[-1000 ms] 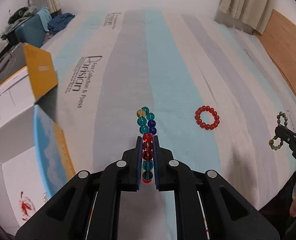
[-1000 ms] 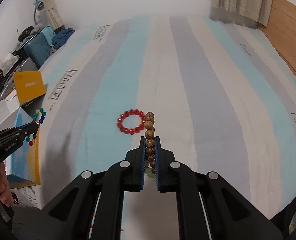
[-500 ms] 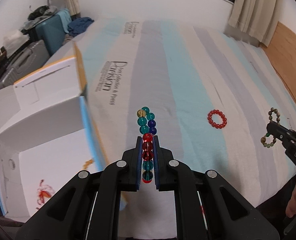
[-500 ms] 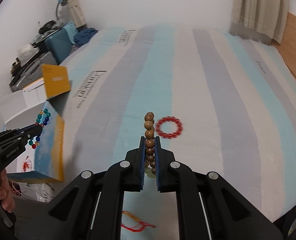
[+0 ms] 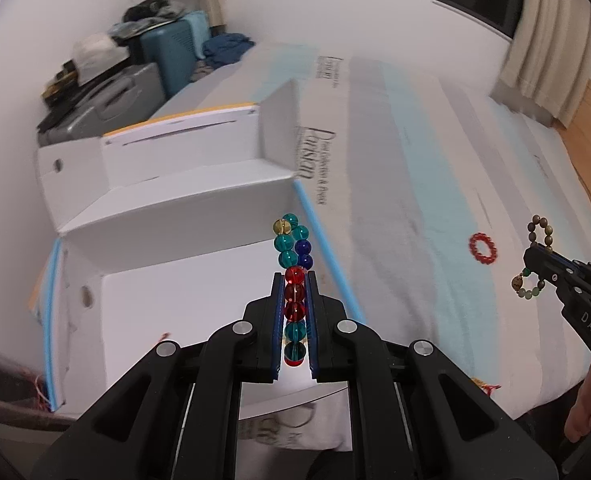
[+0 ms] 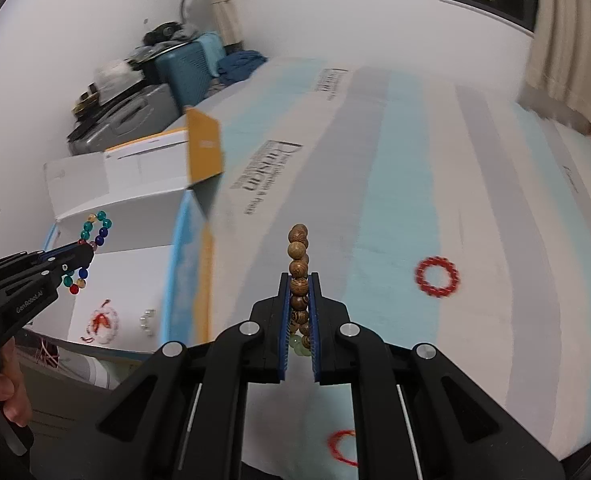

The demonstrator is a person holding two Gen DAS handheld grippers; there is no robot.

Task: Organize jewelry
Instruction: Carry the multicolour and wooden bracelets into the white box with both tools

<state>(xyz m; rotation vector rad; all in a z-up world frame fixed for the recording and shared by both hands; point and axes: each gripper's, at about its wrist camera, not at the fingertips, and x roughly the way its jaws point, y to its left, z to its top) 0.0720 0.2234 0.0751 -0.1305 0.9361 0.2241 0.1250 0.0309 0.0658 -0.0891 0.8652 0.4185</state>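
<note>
Glass-bead bracelet point(image 5: 293, 280) clamped in left gripper point(image 5: 294, 320) | wooden-bead bracelet point(image 6: 298, 280) clamped in right gripper point(image 6: 298, 320) | white box point(image 5: 183, 280), earlier off left, now beneath left fingers | drop-off next, likely.

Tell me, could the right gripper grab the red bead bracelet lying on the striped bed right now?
Probably not yet: the right gripper is shut on the brown wooden bead bracelet. Nothing covers the red bead bracelet.

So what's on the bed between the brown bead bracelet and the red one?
Nothing: in the right wrist view, only bare striped bedsheet separates the wooden bracelet from the red bracelet.
</note>
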